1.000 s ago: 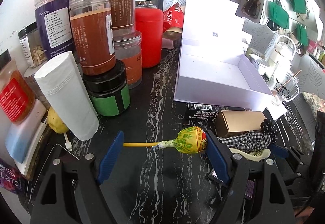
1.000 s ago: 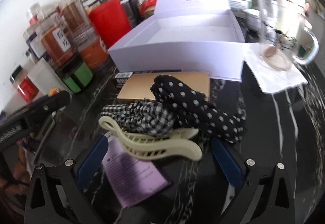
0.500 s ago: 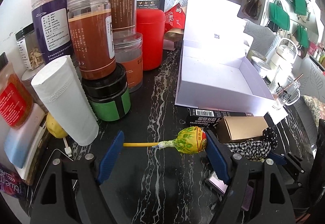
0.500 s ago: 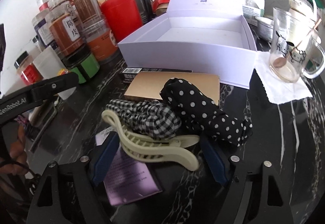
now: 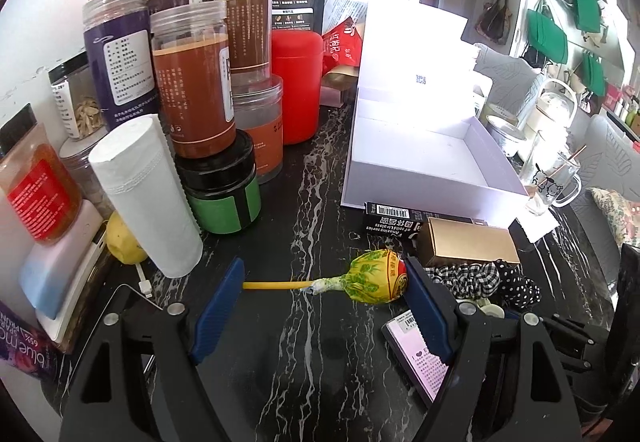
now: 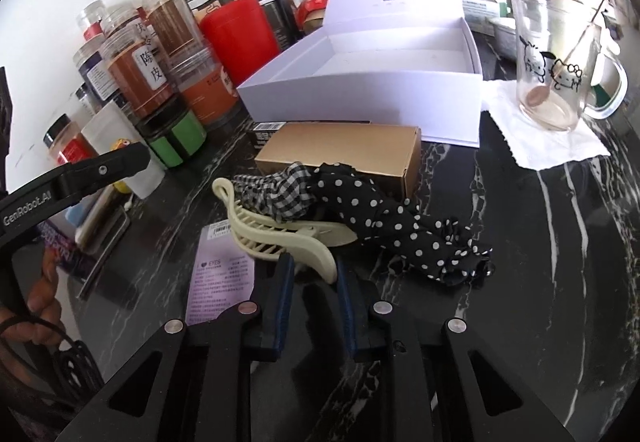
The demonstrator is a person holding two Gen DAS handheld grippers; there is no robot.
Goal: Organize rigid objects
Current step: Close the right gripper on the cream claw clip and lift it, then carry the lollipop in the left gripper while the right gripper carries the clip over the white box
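Observation:
A lollipop (image 5: 376,280) in a yellow-green wrapper spans my left gripper (image 5: 324,278) end to end, stick tip on the left pad and head on the right pad. That gripper is shut on it above the black marble table (image 5: 320,342). In the right wrist view a cream hair clip (image 6: 280,238) lies against a checkered scrunchie (image 6: 276,189) and a polka-dot scrunchie (image 6: 384,226). My right gripper (image 6: 316,268) is closing, and its blue pads touch the clip's rear end on both sides. An open white box (image 6: 360,101) stands behind.
A gold carton (image 6: 340,145) and a black carton (image 5: 392,219) lie before the box. A purple card (image 6: 224,282) lies under the clip. Jars (image 5: 192,81), a red canister (image 5: 298,85) and a white roll (image 5: 148,193) crowd the left. A glass mug (image 6: 548,73) stands on a napkin at right.
The right jaws came in from wide open onto the hair clip's rear end. The left gripper kept the lollipop and stayed almost still.

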